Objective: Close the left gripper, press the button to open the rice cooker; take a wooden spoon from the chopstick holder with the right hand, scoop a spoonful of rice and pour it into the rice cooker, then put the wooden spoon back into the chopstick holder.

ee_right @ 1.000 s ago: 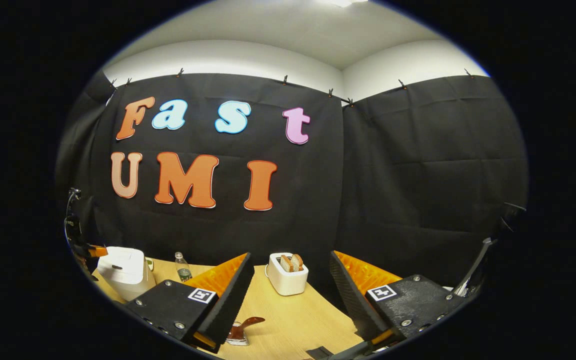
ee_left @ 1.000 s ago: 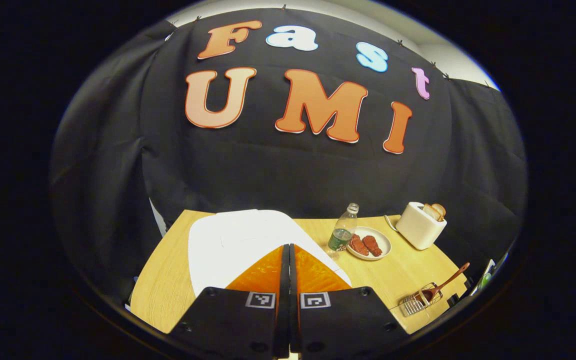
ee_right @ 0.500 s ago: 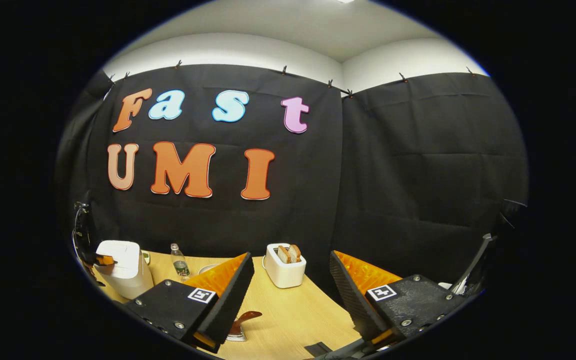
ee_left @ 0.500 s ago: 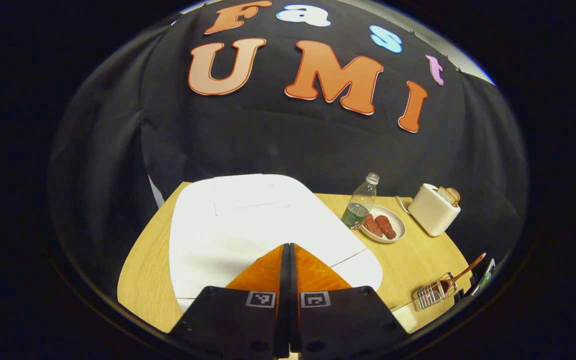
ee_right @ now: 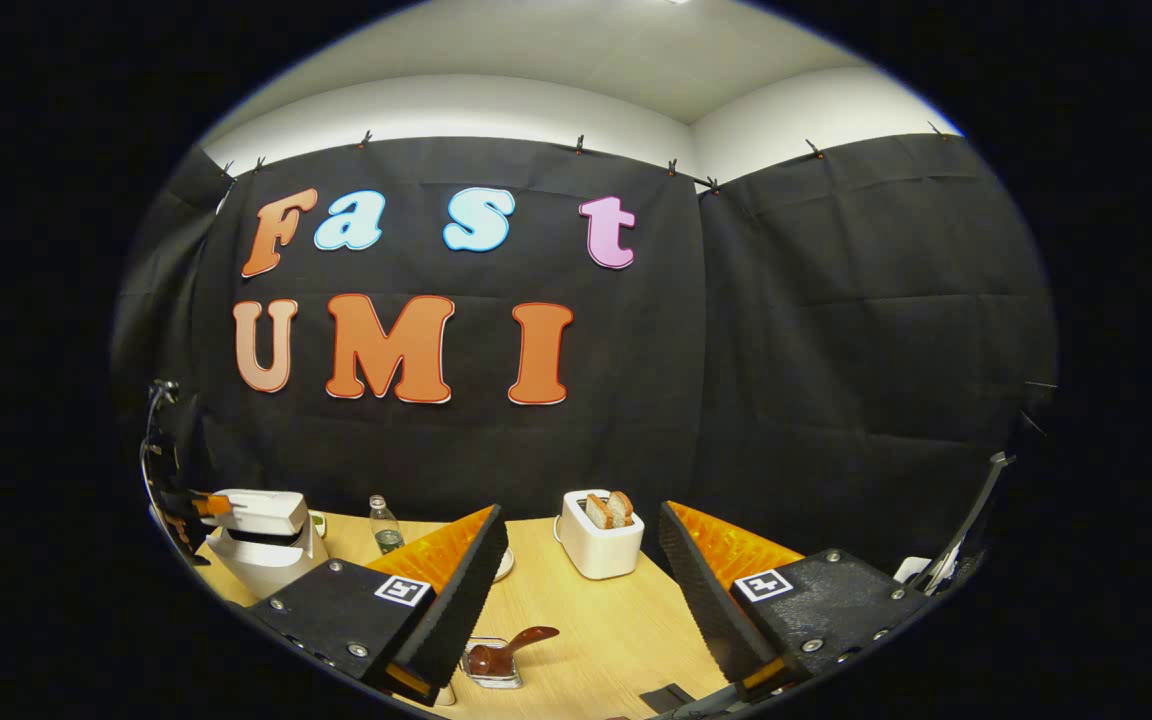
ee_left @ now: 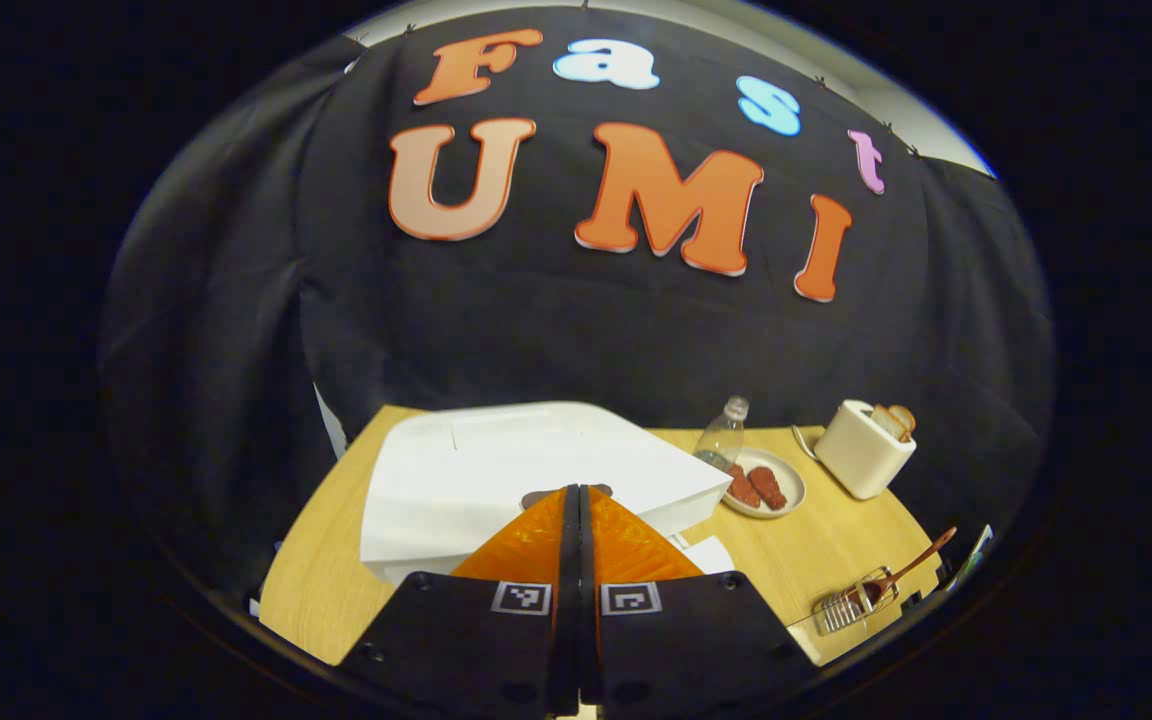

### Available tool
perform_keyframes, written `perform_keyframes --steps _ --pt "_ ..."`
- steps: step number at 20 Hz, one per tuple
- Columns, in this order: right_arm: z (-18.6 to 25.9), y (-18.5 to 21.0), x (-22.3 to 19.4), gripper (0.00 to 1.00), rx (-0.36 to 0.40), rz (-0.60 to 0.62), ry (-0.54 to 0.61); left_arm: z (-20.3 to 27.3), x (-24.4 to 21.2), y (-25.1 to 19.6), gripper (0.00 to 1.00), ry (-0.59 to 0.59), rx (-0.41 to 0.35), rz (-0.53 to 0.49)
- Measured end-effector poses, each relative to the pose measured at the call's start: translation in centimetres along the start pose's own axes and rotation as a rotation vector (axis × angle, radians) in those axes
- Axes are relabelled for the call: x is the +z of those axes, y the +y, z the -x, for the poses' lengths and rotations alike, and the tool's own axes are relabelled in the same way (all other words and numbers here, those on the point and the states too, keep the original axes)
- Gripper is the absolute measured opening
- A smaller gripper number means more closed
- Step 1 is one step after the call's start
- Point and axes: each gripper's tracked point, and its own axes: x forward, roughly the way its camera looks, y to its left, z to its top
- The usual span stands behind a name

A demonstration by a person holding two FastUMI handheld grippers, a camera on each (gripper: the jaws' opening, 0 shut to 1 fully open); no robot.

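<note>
White rice cooker (ee_left: 496, 470); brown wooden spoon (ee_left: 911, 565)

Rice cooker (ee_left: 496, 470) smooth white plastic, slight sheen. Table (ee_left: 836, 540) pale matt wood grain. Chopstick holder (ee_left: 848, 606) shiny wire metal; wooden spoon (ee_left: 911, 565) glossy brown. Bottle (ee_left: 719, 441) clear plastic. Toaster (ee_right: 599, 545) smooth cream plastic.

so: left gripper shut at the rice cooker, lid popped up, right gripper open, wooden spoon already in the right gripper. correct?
Not quite. The wooden spoon is not held: the right gripper view shows it resting in the chopstick holder on the table, below the open right gripper. The rest holds: the left gripper is shut at the rice cooker, whose lid is raised.
</note>
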Motion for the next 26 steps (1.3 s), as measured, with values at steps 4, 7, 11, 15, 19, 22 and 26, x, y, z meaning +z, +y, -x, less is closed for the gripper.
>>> perform_keyframes --steps 4,7,11,15,19,22,26 --pt "0.0 0.4 -0.4 0.95 0.027 -0.037 -0.004 5.6 4.9 0.6 0.04 -0.135 0.013 0.041" --pt "-0.5 0.4 -1.2 0.95 0.053 -0.085 -0.005 9.6 6.8 1.6 0.05 -0.184 0.037 0.017" --pt "-1.2 0.6 -3.1 0.95 0.089 -0.173 0.017 13.7 7.7 2.2 0.05 -0.217 0.064 -0.014" --pt "-2.2 0.9 -5.7 0.94 0.112 -0.246 0.055 16.8 8.6 4.2 0.05 -0.25 0.131 -0.02" --pt "-3.3 1.4 -9.5 0.94 0.139 -0.311 0.121 19.5 9.1 5.7 0.05 -0.267 0.196 -0.026" --pt "-4.5 1.5 -12.7 0.94 0.136 -0.344 0.181 21.0 9.7 6.6 0.17 -0.299 0.23 -0.026" --pt "-5.5 2.1 -16.2 0.95 0.156 -0.406 0.249 22.6 9.9 7.5 0.33 -0.321 0.257 -0.011"
